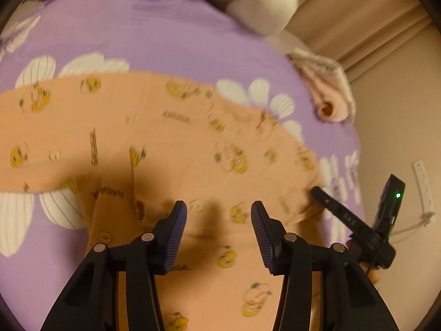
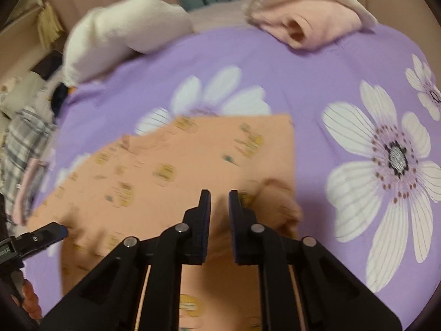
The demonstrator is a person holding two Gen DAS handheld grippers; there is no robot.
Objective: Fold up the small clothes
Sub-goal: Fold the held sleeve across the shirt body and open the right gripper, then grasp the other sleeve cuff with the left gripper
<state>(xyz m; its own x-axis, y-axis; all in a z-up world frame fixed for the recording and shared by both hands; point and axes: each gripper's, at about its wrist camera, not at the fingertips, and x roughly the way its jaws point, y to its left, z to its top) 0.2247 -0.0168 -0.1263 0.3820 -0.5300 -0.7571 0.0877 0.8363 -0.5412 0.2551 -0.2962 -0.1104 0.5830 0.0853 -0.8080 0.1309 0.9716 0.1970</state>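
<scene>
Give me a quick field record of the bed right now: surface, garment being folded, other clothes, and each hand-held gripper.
surface: purple flowered bedsheet
work item: orange garment with yellow print, lying mostly flat on the sheet
left hand-held gripper: open above the garment's near part, nothing between the pads
right hand-held gripper: nearly closed, apparently pinching cloth at the garment's edge
other clothes: folded pink garment and white fleece item at the far side of the bed
image quality: motion blur in both views
</scene>
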